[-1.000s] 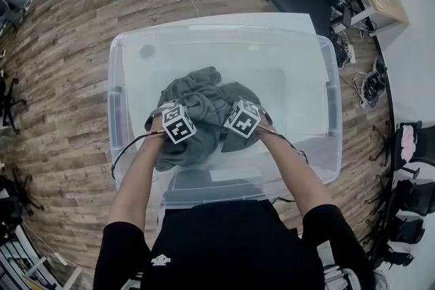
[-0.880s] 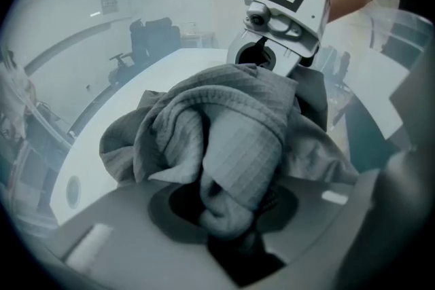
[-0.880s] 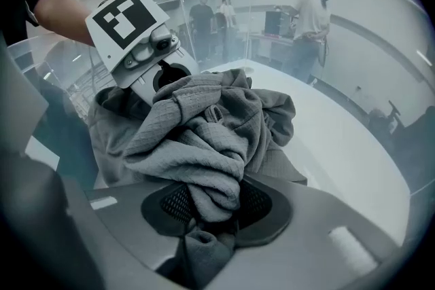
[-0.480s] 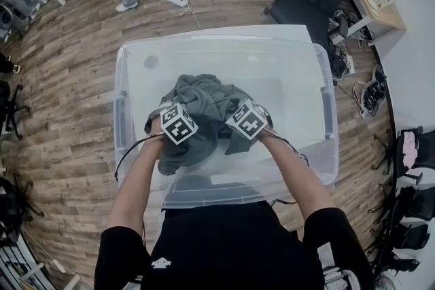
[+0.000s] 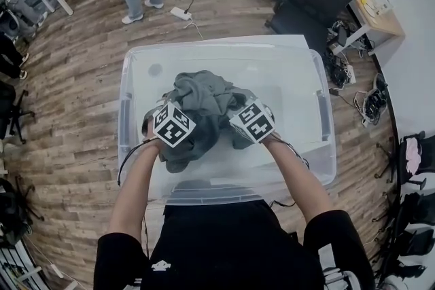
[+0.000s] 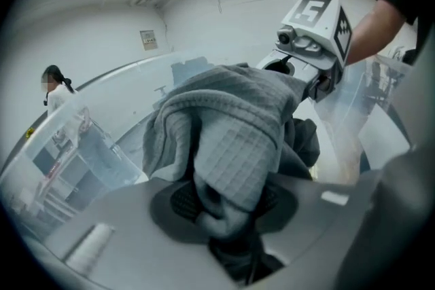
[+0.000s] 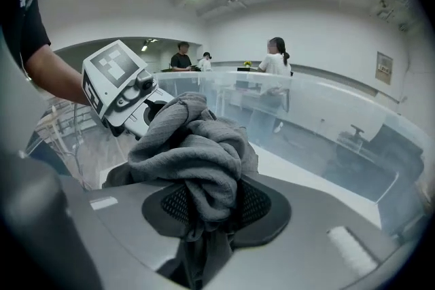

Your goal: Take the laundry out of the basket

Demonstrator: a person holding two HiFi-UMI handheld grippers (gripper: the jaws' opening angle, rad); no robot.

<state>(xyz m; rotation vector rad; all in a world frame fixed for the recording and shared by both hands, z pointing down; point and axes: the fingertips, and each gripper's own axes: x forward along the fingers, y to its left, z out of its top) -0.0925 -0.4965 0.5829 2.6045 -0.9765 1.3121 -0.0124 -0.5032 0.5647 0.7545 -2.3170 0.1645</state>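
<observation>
Clear plastic storage bin is holding a crumpled grey garment, which is bunching up between the two grippers inside the bin walls. Left gripper and right gripper are each pinching a fold of the cloth, jaws nearly closed on it.

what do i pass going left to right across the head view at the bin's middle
left wall of the clear plastic bin, left hand-held gripper, crumpled grey garment, right hand-held gripper, bin's right wall
</observation>
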